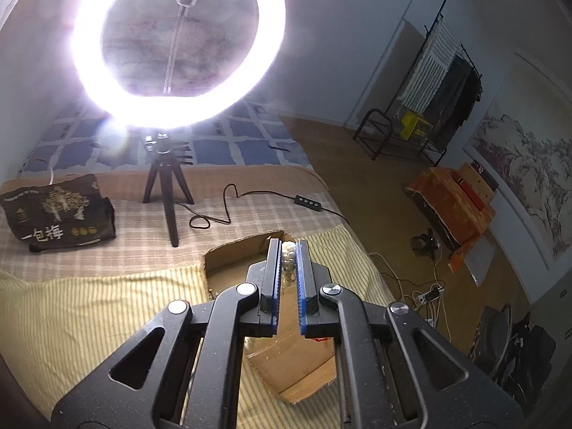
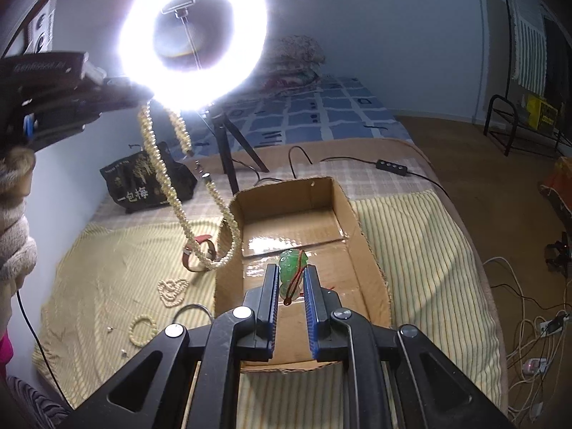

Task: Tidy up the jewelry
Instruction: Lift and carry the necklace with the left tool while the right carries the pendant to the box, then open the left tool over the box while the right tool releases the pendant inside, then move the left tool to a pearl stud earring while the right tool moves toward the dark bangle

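Pearls (image 1: 288, 261) sit clamped between the left gripper (image 1: 288, 250) fingers, the strand dangling beside the box (image 2: 361, 250). Right gripper (image 2: 291, 279) pinches a green pendant (image 2: 291, 268) (red cord trailing) between its fingertips.

- A black paper gift bag (image 1: 59, 211) printed with gold trees, at left of the left-wrist frame, carries the pale characters "一包梅".
- Small gold lettering above the trees is too blurred to read.
- The same characters show in the right-wrist view.
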A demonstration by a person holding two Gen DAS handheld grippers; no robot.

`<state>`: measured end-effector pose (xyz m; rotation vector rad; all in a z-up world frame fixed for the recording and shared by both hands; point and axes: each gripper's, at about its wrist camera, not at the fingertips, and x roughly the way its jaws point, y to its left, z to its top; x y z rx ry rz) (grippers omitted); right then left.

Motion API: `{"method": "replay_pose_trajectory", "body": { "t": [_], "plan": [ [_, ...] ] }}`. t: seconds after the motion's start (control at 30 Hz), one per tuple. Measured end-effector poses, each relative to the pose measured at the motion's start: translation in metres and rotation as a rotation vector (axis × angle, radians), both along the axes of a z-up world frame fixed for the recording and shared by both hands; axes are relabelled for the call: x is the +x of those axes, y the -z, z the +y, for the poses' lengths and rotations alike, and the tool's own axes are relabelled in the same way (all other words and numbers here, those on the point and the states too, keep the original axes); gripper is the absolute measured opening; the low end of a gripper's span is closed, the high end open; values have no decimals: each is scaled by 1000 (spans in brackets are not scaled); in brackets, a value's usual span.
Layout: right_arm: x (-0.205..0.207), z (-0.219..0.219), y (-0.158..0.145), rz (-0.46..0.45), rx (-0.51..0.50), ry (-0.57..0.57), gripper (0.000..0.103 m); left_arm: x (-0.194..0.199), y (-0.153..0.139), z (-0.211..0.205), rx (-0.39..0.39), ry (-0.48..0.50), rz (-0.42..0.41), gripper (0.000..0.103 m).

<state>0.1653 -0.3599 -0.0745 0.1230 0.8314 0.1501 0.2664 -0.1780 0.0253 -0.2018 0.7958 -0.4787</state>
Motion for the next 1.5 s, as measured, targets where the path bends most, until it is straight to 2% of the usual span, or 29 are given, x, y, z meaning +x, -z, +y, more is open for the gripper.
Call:
{"method": "replay_pose_trajectory", "body": {
  "t": [0.43, 0.63, 0.7, 0.8, 0.87, 0.9, 0.93, 0.97, 1.0, 1.5],
  "plan": [
    [14, -16, 24, 52, -5, 16, 12, 31, 52, -29, 70, 1, 77, 5],
    [18, -14, 34, 78, -3, 4, 13, 41, 67, -35, 92, 1, 103, 5],
    [19, -13, 35, 83, -3, 1, 16, 42, 71, -37, 93, 8, 104, 5],
    [18, -11, 35, 80, -3, -10, 31, 41, 70, -38, 92, 19, 100, 5],
    [16, -9, 34, 71, -19, -10, 54, 41, 71, -38, 89, 28, 115, 7],
    [16, -8, 33, 65, -29, -6, 69, 41, 70, -37, 90, 29, 117, 14],
    [15, -7, 32, 56, -38, -1, 74, 40, 70, -36, 92, 27, 112, 25],
    [13, -6, 31, 46, -45, 4, 79, 39, 69, -35, 94, 24, 106, 30],
    [13, -6, 30, 40, -49, 4, 80, 37, 68, -33, 95, 20, 101, 35],
    [3, 4, 15, 15, -58, -1, 83, 9, 53, 10, 122, -20, 72, 36]
  ]
}}
